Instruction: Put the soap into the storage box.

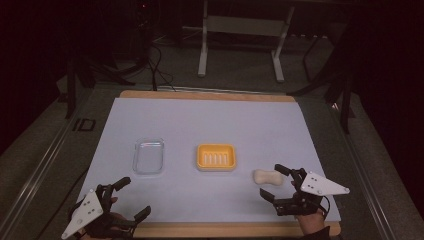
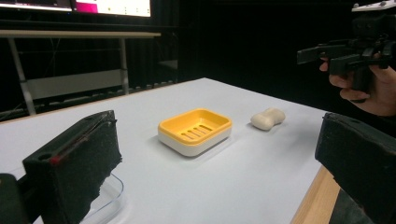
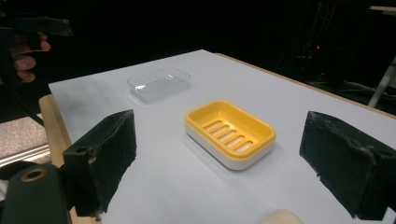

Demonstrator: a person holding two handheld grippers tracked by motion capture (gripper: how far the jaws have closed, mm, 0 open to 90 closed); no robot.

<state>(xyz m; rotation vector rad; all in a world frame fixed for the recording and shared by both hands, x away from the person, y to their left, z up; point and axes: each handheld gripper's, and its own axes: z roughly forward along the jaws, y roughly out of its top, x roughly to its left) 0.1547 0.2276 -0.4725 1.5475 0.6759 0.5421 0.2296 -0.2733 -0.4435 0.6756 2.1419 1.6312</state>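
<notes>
Your left tool [image 1: 127, 197] sits at the near left corner of the counter [image 1: 210, 120], jaws spread wide with nothing between them. Your right tool [image 1: 274, 184] is at the near right, jaws just as wide apart and empty too. One cream soap bar [image 1: 265, 177] lies on the white sheet just beside the right tool's jaws, slightly to their left. Further in, there's one yellow soap dish [image 1: 216, 157] with a slotted tray on a white base, roughly mid-counter. To its left is one clear plastic lid [image 1: 149, 156], flat on the sheet and ahead of your left tool. No readable writing on any of these.
</notes>
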